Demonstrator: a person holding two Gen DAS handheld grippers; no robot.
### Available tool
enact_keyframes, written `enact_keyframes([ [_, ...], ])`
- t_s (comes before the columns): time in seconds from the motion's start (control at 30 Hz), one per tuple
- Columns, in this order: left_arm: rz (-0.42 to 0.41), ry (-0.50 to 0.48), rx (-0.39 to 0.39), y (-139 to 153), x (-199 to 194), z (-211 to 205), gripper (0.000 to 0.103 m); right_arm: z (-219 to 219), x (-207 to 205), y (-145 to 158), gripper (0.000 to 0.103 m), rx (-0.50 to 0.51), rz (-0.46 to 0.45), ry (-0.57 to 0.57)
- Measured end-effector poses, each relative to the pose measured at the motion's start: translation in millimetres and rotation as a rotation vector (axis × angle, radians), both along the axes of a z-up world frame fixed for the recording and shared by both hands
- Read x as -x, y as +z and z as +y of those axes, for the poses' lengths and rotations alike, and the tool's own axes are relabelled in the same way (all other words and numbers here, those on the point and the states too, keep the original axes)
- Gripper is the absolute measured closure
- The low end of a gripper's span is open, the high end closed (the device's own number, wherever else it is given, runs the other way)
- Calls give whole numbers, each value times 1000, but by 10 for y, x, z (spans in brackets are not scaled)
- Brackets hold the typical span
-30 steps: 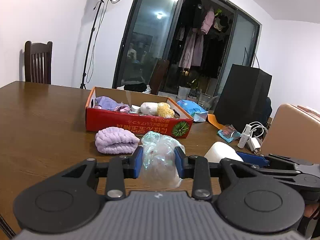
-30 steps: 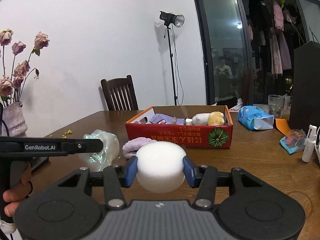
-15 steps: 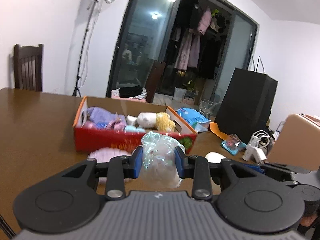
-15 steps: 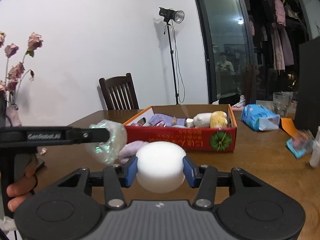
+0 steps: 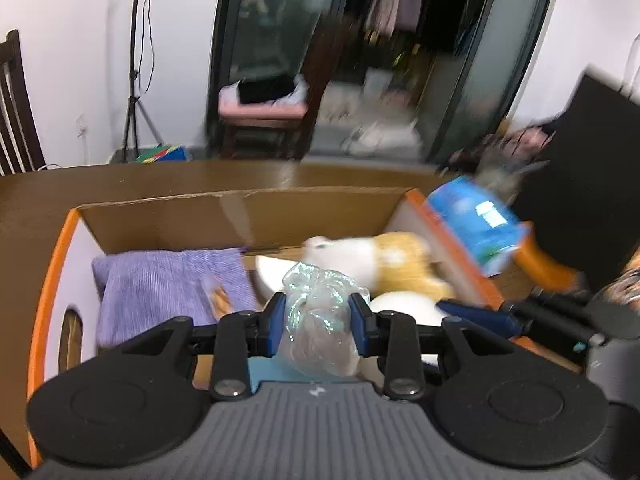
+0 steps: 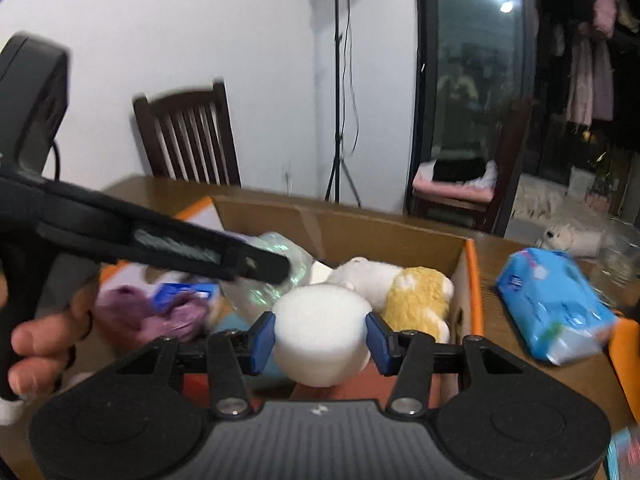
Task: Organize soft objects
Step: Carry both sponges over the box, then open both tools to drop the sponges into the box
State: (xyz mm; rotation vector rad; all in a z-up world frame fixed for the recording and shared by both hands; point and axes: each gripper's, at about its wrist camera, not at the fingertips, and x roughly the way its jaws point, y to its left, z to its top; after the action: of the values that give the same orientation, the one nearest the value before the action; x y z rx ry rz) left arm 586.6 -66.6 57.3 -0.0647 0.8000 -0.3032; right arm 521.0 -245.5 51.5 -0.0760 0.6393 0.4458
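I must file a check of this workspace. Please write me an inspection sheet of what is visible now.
Surface: brown wooden table.
Job's things: cardboard box holds purple cloth, plush toy.
Clutter: blue packet beside box.
Grippers: left gripper shut on crinkled plastic bag; right gripper shut on white foam ball; both over box.
Cables: cord hangs down light stand.
Surroundings: wooden chair, glass door.

Motion-blurred blue packet point(image 5: 478, 224); chair point(image 5: 16, 108) cut off at left edge.
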Motion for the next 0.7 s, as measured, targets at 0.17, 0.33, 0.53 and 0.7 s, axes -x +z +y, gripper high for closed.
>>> enact_keyframes([
  [0.17,75,32,-50,-287,-414,3,68,100,-554,-210,55,23,93,8],
  [0.33,97,-17,-83,-334,-386,-17,60,205,-691,-361,54,57,197,26],
  [0.53,89,-41,-60,-166,-262,11,30,120,-662,-267,49,54,215,0],
  [0.7,-14,-17,-66,400,172,197,27,-104,-313,248,47,16,140,-21],
])
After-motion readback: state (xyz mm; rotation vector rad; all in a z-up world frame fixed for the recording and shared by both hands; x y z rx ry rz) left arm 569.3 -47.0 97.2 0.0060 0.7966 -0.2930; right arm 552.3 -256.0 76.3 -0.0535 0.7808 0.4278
